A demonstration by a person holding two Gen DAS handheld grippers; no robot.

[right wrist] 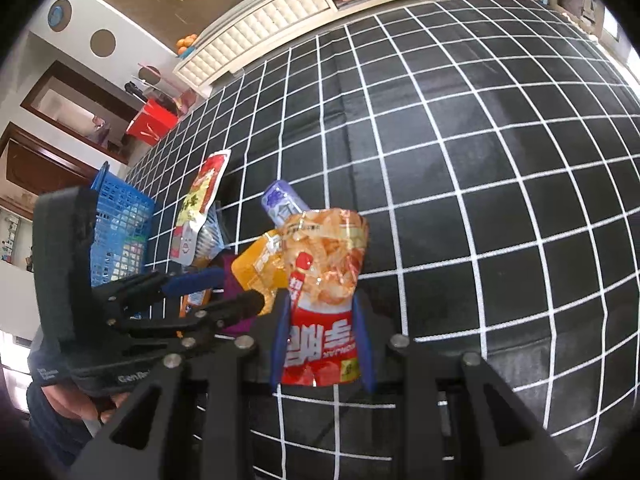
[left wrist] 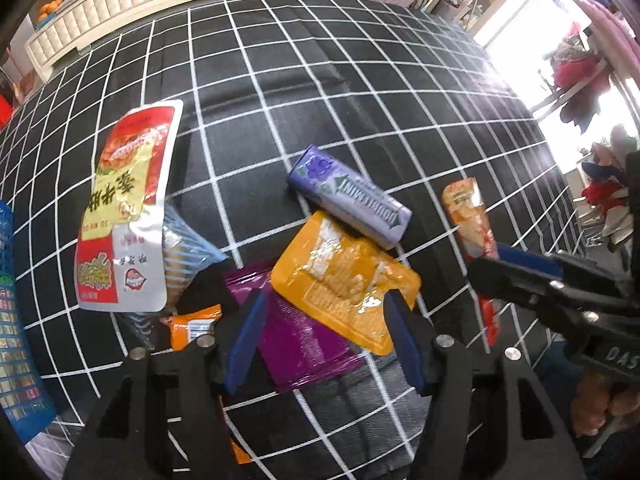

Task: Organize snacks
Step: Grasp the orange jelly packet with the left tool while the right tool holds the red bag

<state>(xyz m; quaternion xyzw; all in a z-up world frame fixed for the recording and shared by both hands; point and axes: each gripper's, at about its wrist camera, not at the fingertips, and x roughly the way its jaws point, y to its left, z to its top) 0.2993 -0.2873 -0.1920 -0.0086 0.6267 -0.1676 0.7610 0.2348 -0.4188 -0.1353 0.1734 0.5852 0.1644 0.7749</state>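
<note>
A pile of snacks lies on the black checked cloth. My left gripper hangs open just above a purple packet and a yellow-orange pouch. Beyond them lie a purple Doublemint box, a red, yellow and white packet on a blue striped packet, and a small orange packet. My right gripper is shut on an orange-red snack bag, held upright off the cloth; the same snack bag shows to the right in the left wrist view.
A blue plastic basket with items inside stands left of the pile, and its wall fills the left edge of the left wrist view. The left gripper sits close beside the right one. A white padded headboard runs along the far edge.
</note>
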